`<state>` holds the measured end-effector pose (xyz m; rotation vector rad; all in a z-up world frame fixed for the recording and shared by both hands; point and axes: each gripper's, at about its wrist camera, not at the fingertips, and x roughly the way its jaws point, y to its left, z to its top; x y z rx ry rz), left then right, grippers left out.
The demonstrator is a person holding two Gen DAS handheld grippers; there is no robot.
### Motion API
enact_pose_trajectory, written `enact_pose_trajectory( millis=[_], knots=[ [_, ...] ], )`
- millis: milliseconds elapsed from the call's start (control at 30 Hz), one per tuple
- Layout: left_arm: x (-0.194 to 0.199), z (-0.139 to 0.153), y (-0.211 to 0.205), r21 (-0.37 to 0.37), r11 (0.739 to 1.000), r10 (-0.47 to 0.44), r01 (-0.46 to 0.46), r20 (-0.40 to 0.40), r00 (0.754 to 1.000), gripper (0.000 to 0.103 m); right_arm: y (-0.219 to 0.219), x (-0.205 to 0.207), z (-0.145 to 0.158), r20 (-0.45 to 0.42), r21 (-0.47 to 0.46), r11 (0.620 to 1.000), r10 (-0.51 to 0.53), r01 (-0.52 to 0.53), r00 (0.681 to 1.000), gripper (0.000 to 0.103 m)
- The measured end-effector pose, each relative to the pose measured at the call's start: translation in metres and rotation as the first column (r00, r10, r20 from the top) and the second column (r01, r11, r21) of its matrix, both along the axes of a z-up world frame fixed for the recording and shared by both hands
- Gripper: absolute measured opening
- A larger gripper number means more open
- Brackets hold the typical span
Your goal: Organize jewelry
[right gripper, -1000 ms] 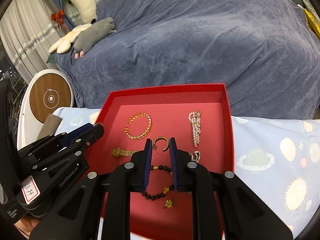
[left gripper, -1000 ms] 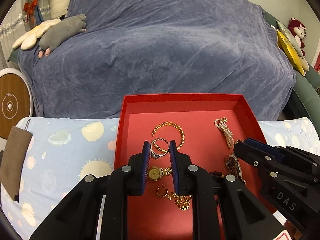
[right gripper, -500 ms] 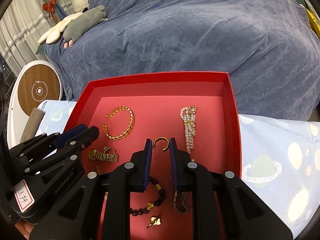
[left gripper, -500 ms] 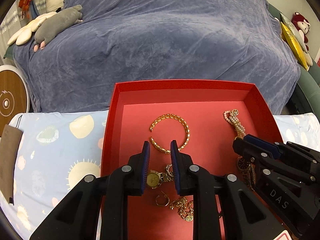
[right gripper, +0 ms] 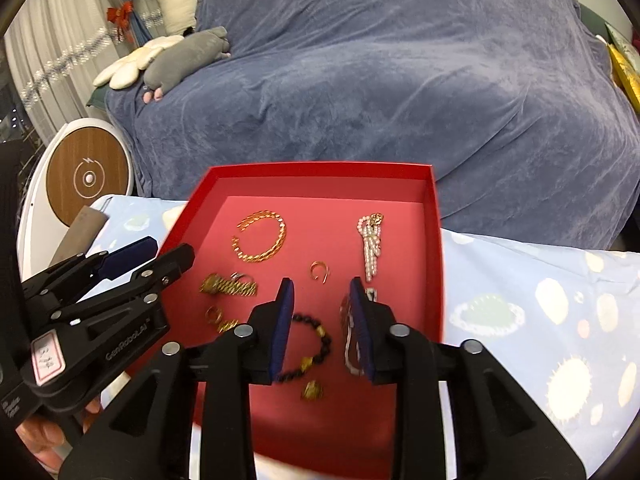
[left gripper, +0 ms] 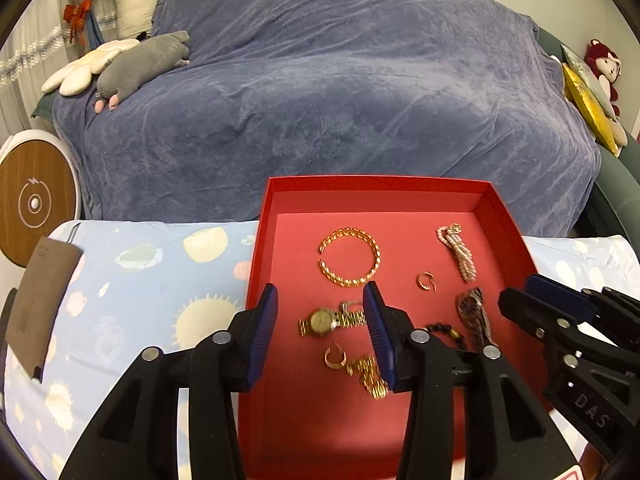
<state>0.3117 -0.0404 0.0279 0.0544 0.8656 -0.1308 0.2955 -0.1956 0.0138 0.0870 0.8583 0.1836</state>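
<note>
- Both claws gape wide, empty: left claw (left gripper: 320,320) above gold wristwatch (left gripper: 322,322), right claw (right gripper: 322,308) above black bead bracelet (right gripper: 310,350).
- Jewelry lies spread apart in shallow red cardboard tray (left gripper: 502,210), I judge for one-by-one sorting.

The left gripper (left gripper: 320,312) pointed toward twelve o'clock with its jaws spread wide and nothing between the pads. The right gripper (right gripper: 322,304) pointed the same way, jaws likewise parted and empty. In the left view the right one lay at four o'clock.
</note>
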Motion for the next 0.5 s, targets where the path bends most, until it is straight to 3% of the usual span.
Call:
enact_pose_trajectory(
  millis=[233, 500],
  knots=[
    [-0.063, 0.017, -0.004, 0.02, 1.0, -0.007, 0.006, 0.03, 1.0, 0.044, -0.01, -0.071, 0.02, 0.026, 0.057, 0.998, -0.015, 0.013, 1.0, 0.03],
    [-0.135, 0.024, 0.005, -0.002, 1.0, 0.004, -0.004, 0.039, 0.999, 0.044, -0.02, -0.15, 0.02, 0.043, 0.021, 0.999, -0.047, 0.046, 0.998, 0.03]
  ],
)
